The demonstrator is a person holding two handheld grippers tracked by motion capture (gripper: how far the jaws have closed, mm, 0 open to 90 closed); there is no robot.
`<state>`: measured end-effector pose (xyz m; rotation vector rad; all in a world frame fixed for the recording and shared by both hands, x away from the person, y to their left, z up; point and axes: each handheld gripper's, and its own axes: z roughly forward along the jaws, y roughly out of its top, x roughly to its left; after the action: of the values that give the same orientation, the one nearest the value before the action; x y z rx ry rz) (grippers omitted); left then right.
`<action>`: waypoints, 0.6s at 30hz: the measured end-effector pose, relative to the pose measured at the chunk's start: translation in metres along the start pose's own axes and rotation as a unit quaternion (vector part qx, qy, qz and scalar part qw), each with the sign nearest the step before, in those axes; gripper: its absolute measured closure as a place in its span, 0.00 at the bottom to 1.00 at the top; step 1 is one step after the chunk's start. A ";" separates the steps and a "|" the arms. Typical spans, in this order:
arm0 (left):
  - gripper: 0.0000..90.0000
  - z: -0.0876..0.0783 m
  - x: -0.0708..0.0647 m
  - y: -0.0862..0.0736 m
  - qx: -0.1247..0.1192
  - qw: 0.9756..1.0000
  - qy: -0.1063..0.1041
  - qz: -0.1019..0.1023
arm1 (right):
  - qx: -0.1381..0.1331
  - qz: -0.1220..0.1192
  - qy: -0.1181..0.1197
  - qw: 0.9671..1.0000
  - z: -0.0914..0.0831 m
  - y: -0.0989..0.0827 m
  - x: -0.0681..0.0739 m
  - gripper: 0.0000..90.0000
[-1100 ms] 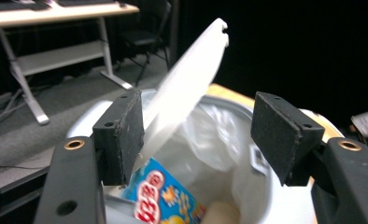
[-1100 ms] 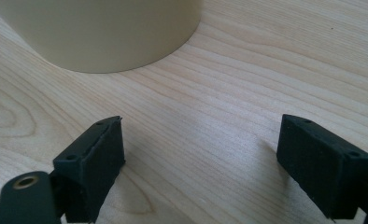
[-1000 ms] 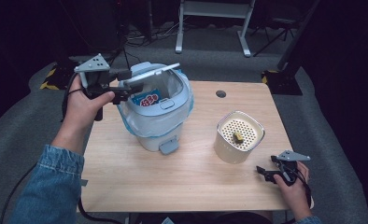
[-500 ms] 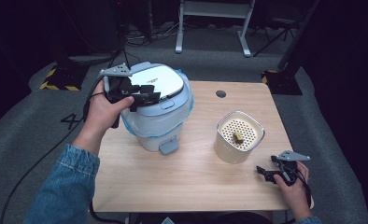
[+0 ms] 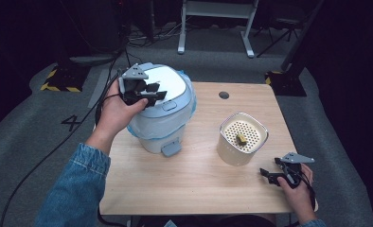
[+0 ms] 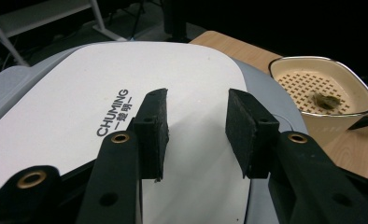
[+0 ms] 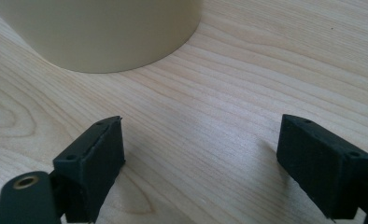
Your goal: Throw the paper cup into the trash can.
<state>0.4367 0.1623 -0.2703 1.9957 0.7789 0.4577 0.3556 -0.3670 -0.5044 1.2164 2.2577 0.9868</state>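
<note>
Basically, left gripper [image 5: 146, 92] sat half-spread, empty, on the bin lid [image 6: 126, 93]; right gripper [image 5: 279, 174] gaped wide; bin contents hidden.

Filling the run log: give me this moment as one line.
left gripper: open, over closed bin lid | right gripper: open, on table | strainer cup: small scrap inside

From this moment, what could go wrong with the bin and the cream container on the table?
1. The left gripper rests open on the closed white lid of the trash bin. Pressing off-centre might tip the bin or slide it on the table.
2. The cream container stands close beside the bin, so a sliding bin might knock it.
3. The right gripper, open, lies near the container and might bump it if lifted carelessly.
</note>
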 end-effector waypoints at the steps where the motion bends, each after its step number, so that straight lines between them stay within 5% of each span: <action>1: 0.66 0.000 0.000 0.001 0.002 1.000 0.001 0.003 | 0.000 0.000 0.000 1.000 0.000 0.000 0.000 0.17; 7: 0.67 0.005 0.000 0.001 -0.006 1.000 0.017 0.008 | 0.000 0.000 0.000 1.000 0.000 0.000 0.000 0.17; 8: 0.67 0.005 -0.001 0.002 0.017 0.999 0.027 0.021 | 0.000 0.000 0.000 1.000 0.000 0.000 0.000 0.17; 13: 0.68 0.007 -0.008 0.002 0.010 0.997 0.052 0.049 | 0.000 0.000 0.000 1.000 0.000 0.000 0.000 0.17; 15: 0.68 0.006 -0.008 0.002 0.008 0.999 0.035 0.024 | 0.000 0.000 0.000 1.000 0.000 0.000 0.000 0.17; 18: 0.41 0.007 -0.009 -0.003 -0.006 1.000 0.027 0.011 | 0.000 0.000 0.000 1.000 0.000 0.000 0.000 0.17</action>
<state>0.4333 0.1526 -0.2767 1.9894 0.7870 0.5303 0.3557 -0.3670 -0.5043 1.2162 2.2584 0.9870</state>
